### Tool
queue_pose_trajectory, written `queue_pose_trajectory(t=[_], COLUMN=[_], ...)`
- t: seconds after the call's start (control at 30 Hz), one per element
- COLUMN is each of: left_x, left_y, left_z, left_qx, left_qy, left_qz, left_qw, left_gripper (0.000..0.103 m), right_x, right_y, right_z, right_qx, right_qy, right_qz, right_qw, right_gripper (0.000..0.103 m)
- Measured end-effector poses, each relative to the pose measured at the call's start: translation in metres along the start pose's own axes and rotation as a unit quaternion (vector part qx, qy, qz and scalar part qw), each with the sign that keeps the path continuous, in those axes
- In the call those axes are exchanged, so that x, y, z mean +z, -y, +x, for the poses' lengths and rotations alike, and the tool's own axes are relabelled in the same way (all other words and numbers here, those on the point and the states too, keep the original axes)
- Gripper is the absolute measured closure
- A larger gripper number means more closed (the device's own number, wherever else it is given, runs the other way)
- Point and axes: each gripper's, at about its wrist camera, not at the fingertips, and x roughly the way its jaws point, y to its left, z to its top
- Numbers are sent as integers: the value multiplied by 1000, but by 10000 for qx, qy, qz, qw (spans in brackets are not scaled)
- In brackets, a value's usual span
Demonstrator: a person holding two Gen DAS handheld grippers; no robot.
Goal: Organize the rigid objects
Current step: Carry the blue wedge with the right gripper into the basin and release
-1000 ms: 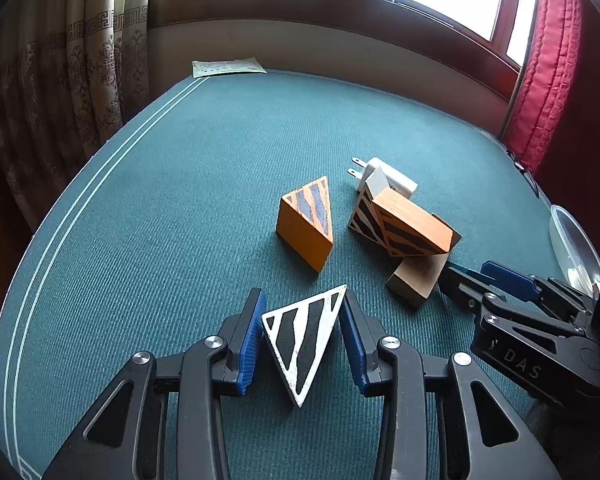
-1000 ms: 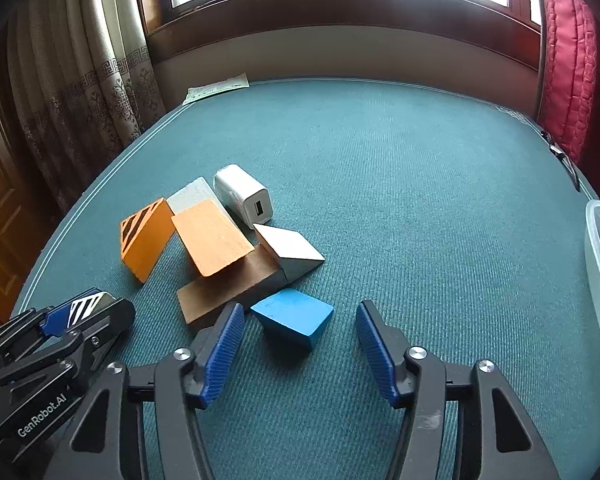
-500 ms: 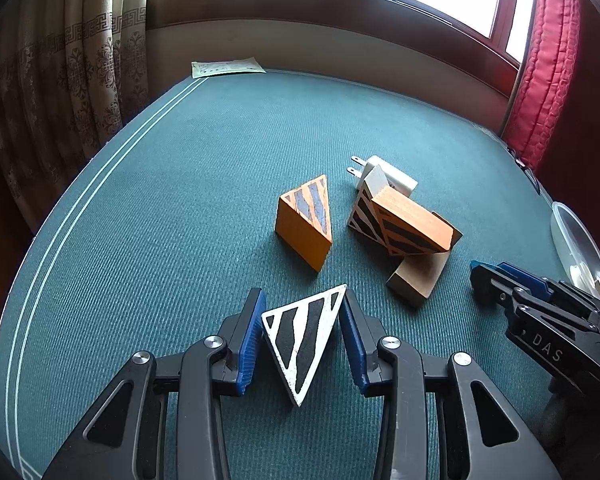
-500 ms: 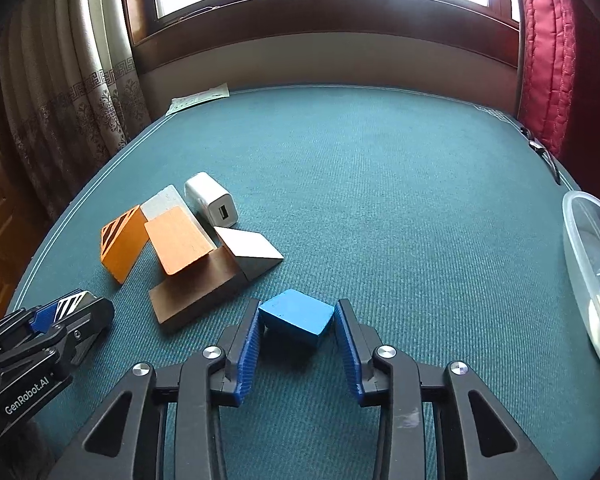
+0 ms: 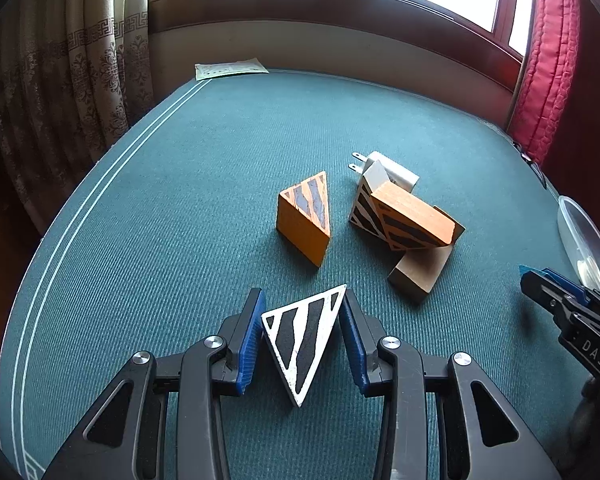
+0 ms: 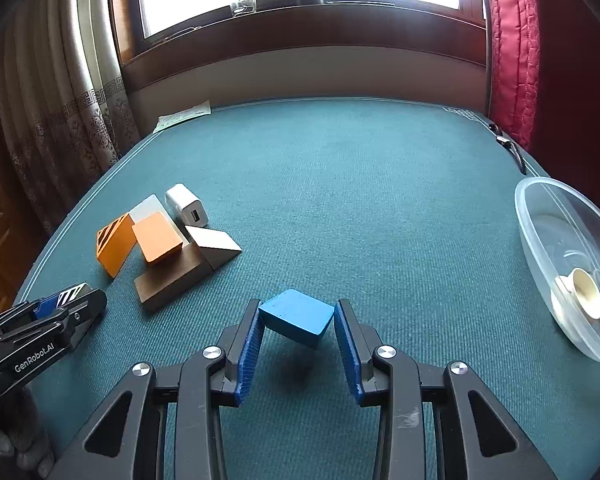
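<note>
My left gripper (image 5: 302, 334) is shut on a white wedge with black stripes (image 5: 304, 332), held low over the green table. My right gripper (image 6: 296, 334) is shut on a blue block (image 6: 298, 320) and holds it above the table, with its shadow below. A loose pile lies on the table: an orange striped wedge (image 5: 306, 216), an orange block (image 5: 414, 216) on a brown block (image 5: 420, 274), a white striped wedge (image 5: 366, 204) and a white charger (image 5: 392, 170). The right gripper also shows at the right edge of the left wrist view (image 5: 540, 286).
A clear plastic bowl (image 6: 540, 216) with small pieces in it stands at the table's right edge. A paper sheet (image 5: 230, 68) lies at the far left corner. Curtains hang at left and right, with a window wall behind the table.
My right gripper closed on the blue block, lifted it off the table and moved right, away from the pile. My left gripper stayed still with the striped wedge.
</note>
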Motion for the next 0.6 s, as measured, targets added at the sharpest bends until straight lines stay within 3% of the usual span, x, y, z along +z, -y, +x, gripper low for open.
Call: queue_pose_trajectory(t=[0.6], left_x=[-7], left_y=[39], left_z=[-10], left_qx=[-189], left_qy=[-59], left_qz=[261], left_qw=[9995], left_gripper=[64], right_x=[-4], right_y=[59], right_z=[-34], right_qx=[-330], right_qy=[330], right_qz=[473], right_qw=[9978], right_gripper=[65])
